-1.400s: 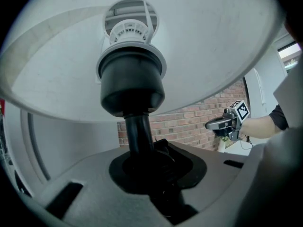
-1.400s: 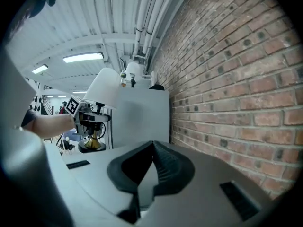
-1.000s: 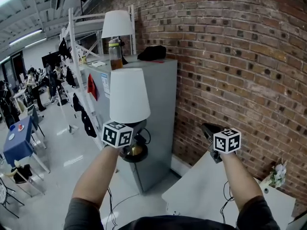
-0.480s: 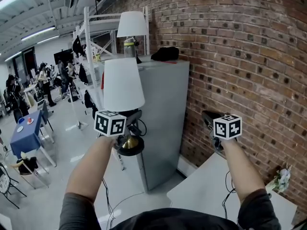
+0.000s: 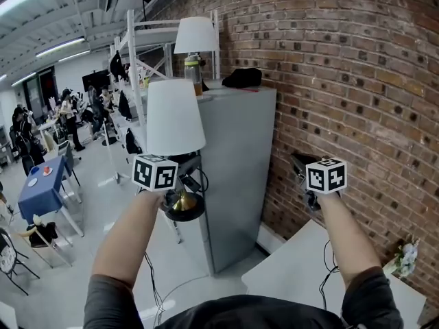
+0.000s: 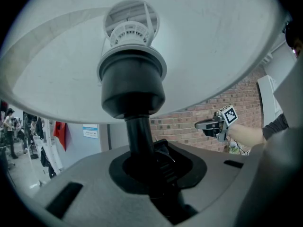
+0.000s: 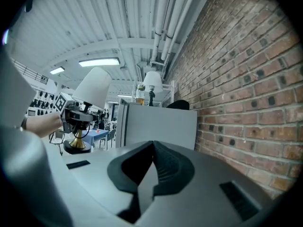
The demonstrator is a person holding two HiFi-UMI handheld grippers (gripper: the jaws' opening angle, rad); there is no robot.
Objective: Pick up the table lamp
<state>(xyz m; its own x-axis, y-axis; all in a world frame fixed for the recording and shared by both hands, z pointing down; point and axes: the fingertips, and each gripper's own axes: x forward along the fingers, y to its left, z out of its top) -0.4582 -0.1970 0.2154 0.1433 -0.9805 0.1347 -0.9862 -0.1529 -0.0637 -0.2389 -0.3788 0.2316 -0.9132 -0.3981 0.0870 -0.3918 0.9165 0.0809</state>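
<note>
The left gripper [image 5: 185, 178] is clamping the table lamp [image 5: 175, 118] by its black stem [image 6: 138, 134], holding it upright in the air beside the grey cabinet [image 5: 240, 163], its brass base [image 5: 184, 204] hanging free underneath. The right gripper [image 5: 302, 175] is hovering near the brick wall [image 5: 357, 81], jaws together, gripping nothing.

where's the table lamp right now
Head view, left of centre: the table lamp hangs in the air, its stem clamped in the left gripper, close to the grey cabinet that carries a second lamp.
</note>
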